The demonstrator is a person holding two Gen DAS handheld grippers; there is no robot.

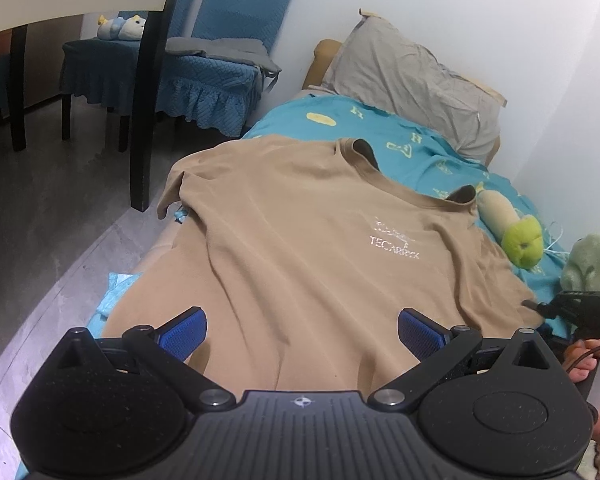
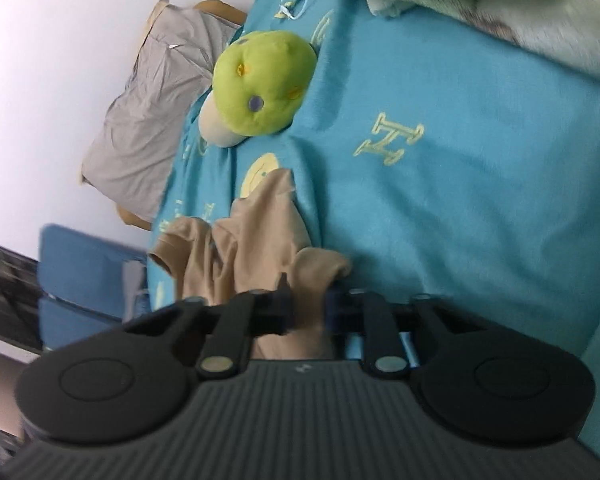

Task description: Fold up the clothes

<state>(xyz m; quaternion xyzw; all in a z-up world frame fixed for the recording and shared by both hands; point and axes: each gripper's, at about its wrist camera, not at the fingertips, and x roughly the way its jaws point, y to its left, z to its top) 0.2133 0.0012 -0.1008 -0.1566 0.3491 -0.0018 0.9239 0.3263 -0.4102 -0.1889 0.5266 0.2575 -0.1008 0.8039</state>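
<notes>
One tan shirt [image 1: 300, 248] lies spread, logo up, on the bed [image 1: 432, 152], no fold visible. My left tongs [image 1: 302, 330] hover over its hem, spread wide and empty. My right tongs [image 2: 310, 312] pinch its side edge; folding remains.

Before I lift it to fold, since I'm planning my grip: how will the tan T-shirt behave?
The tan T-shirt looks thin and wrinkled, so it will likely droop. The right gripper pinches bunched cloth, suggesting it gathers easily. It drapes over the bed edge, so it may slide.
</notes>
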